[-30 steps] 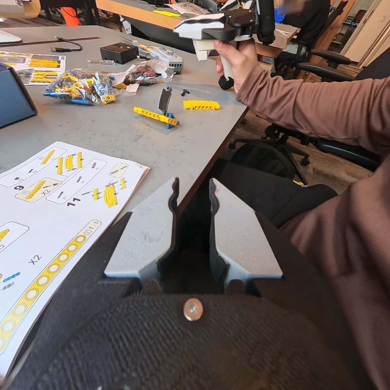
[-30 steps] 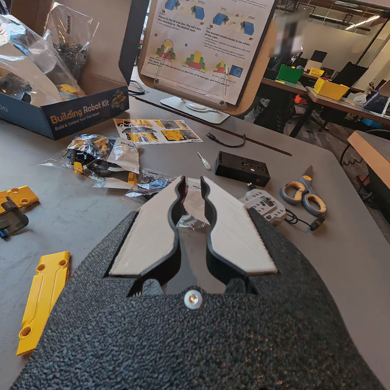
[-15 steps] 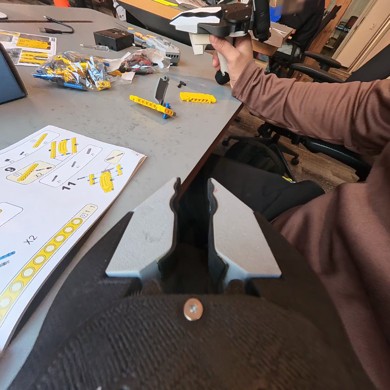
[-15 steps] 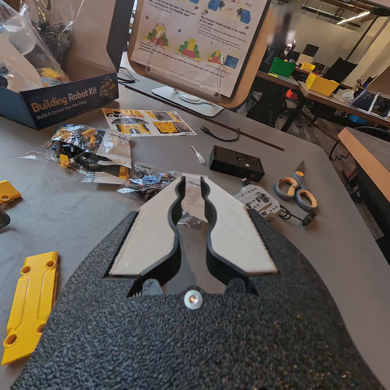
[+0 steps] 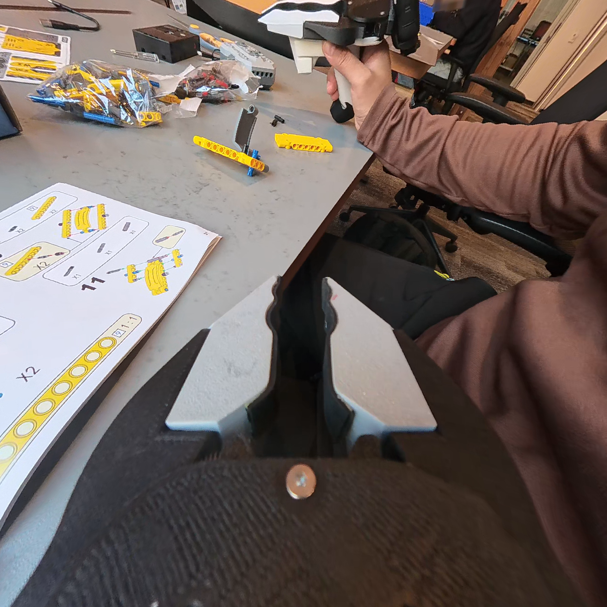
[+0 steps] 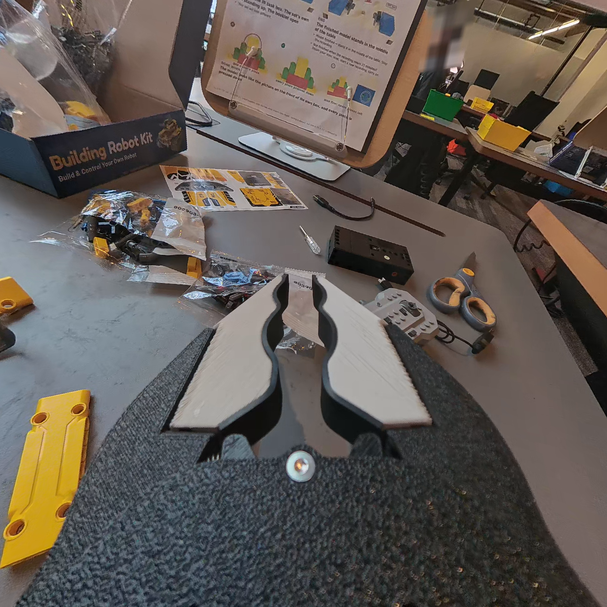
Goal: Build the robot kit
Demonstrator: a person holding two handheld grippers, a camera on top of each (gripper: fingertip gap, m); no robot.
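2 handheld grippers, both empty. Left gripper (image 5: 300, 289): jaws parted by a narrow gap, nothing between them, poised over the near edge of the grey table (image 5: 157, 170), beside the open instruction booklet (image 5: 75, 295). Beyond it: 1 yellow beam assembly (image 5: 231, 154) with a dark curved piece standing up from it and a blue pin at its end; 1 loose yellow beam (image 5: 303, 143) near the table edge; 1 small black pin (image 5: 277, 120).

Right gripper (image 6: 299, 282): jaws slightly apart, gripping nothing, held above the table by a hand (image 5: 356, 75) in a brown sleeve. Its tips point over a small clear parts bag (image 6: 243, 284). Beside its body, at left: 1 yellow panel (image 6: 47, 466). Farther: 1 larger parts bag (image 6: 131, 226), 1 grey motor block (image 6: 400, 312) with cable, 1 pair of scissors (image 6: 463, 300), 1 black battery box (image 6: 369, 254), 1 small screwdriver (image 6: 309, 239), 1 sticker sheet (image 6: 230, 192), 1 short black cable (image 6: 345, 210). At the back: 1 open blue kit box (image 6: 98, 151) and 1 printed sheet on a stand (image 6: 305, 59).
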